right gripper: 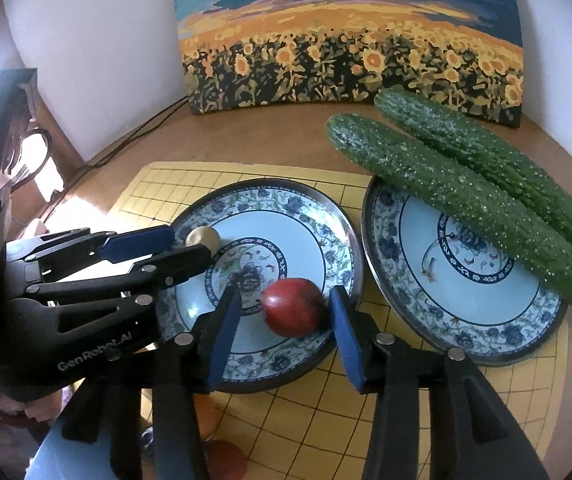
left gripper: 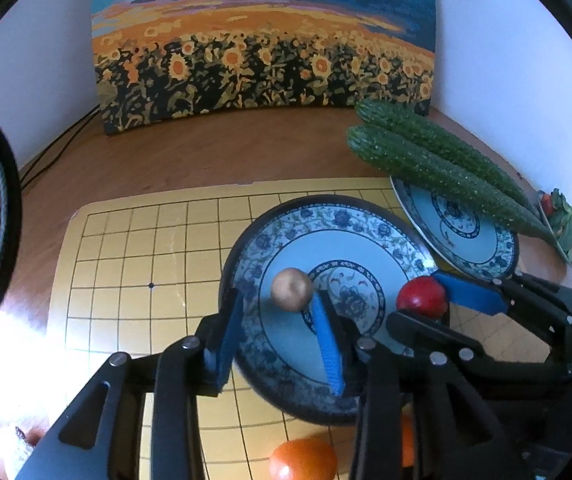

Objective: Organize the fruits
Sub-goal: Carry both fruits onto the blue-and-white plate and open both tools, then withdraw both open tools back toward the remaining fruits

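While both grippers point down over the same patterned plate (left gripper: 366, 232), each has a fruit between its blue fingers without pressing it. The left gripper (left gripper: 281, 312) stands released around a small tan round fruit (left gripper: 292, 289); in its own view the fruit sits near the right finger, with a clear gap on the left side. The right gripper (right gripper: 283, 304) is also released – a red fruit (right gripper: 294, 307) lies on the plate between its fingers, with gaps on both sides.

The right wrist view shows the left gripper from the side, and there the tan fruit is half hidden behind its fingers. The left wrist view shows the right gripper beside the red fruit, whose lower part is covered by one black finger.

Just beside the first plate stands a second plate (right gripper: 486, 316) with two long cucumbers (right gripper: 466, 192) lying across its far rim. Both plates rest on a yellow grid mat (left gripper: 133, 264) on a wooden table (left gripper: 205, 152). An orange fruit (left gripper: 302, 460) lies on the mat near the camera, seen clearly only from the left wrist. A sunflower painting (right gripper: 350, 32) leans against the wall behind.
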A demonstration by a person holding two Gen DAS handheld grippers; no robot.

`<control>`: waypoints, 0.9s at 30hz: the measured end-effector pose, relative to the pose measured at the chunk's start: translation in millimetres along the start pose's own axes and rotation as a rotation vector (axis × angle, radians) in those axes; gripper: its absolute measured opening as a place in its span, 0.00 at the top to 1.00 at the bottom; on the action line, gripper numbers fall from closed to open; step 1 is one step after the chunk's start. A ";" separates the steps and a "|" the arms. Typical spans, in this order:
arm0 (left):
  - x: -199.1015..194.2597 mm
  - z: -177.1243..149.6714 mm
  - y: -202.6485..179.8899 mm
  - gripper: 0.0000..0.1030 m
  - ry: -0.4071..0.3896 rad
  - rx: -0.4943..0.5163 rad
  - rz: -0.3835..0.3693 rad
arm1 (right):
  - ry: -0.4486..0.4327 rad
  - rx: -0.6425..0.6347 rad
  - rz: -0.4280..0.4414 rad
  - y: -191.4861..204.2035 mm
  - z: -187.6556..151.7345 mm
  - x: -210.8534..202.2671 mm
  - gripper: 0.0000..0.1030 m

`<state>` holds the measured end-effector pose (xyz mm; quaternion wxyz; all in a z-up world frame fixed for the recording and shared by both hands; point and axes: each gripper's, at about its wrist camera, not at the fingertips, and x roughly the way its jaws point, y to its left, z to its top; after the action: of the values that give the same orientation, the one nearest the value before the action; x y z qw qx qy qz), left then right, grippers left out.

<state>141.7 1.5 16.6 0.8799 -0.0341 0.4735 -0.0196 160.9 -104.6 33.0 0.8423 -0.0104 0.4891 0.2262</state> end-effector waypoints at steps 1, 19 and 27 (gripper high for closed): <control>-1.8 -0.9 0.2 0.61 0.000 -0.003 -0.002 | -0.003 0.001 0.003 0.2 -0.7 -2.4 0.50; -52.8 -24.9 0.9 0.51 -0.042 -0.022 -0.019 | -0.026 -0.025 -0.018 11.3 -18.9 -51.1 0.40; -70.6 -43.6 8.7 0.51 -0.049 -0.041 -0.013 | -0.032 -0.024 -0.039 18.4 -39.5 -72.1 0.40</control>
<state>66.5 13.1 50.8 0.8902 -0.0558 0.4518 -0.0147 91.1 -124.2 75.9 0.8542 -0.0265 0.4723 0.2159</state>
